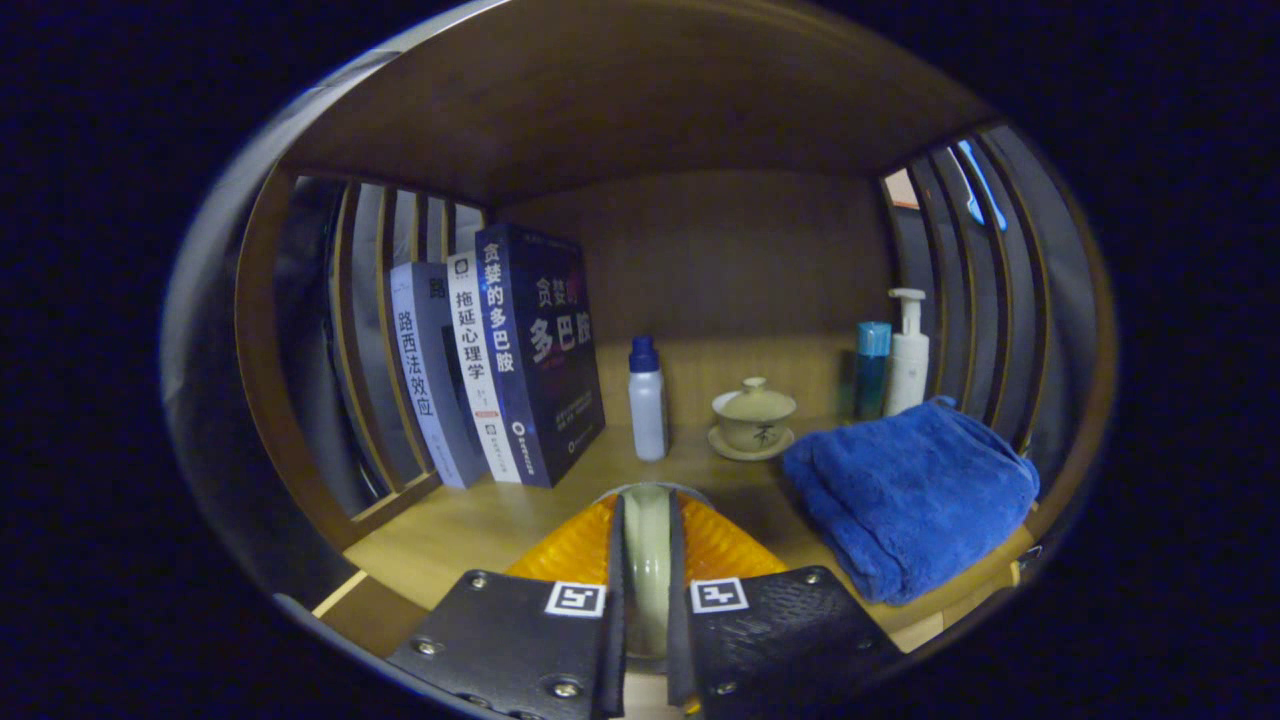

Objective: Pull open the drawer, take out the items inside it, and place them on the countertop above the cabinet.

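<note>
My gripper [648,505] is shut on a pale, thin item with a rounded top edge [648,560]. Both fingers press on its flat sides, and I cannot tell what it is. It hangs just above the front of the wooden countertop [470,530]. Beyond the fingers a small bottle with a dark blue cap [647,400] stands upright. To its right a lidded tea bowl [753,410] sits on its saucer.
Three books [500,360] stand upright at the left against the slatted side. A folded blue towel [910,495] lies at the right front. A blue bottle [871,368] and a white pump bottle [907,355] stand behind it. A wooden back panel and top board close the space.
</note>
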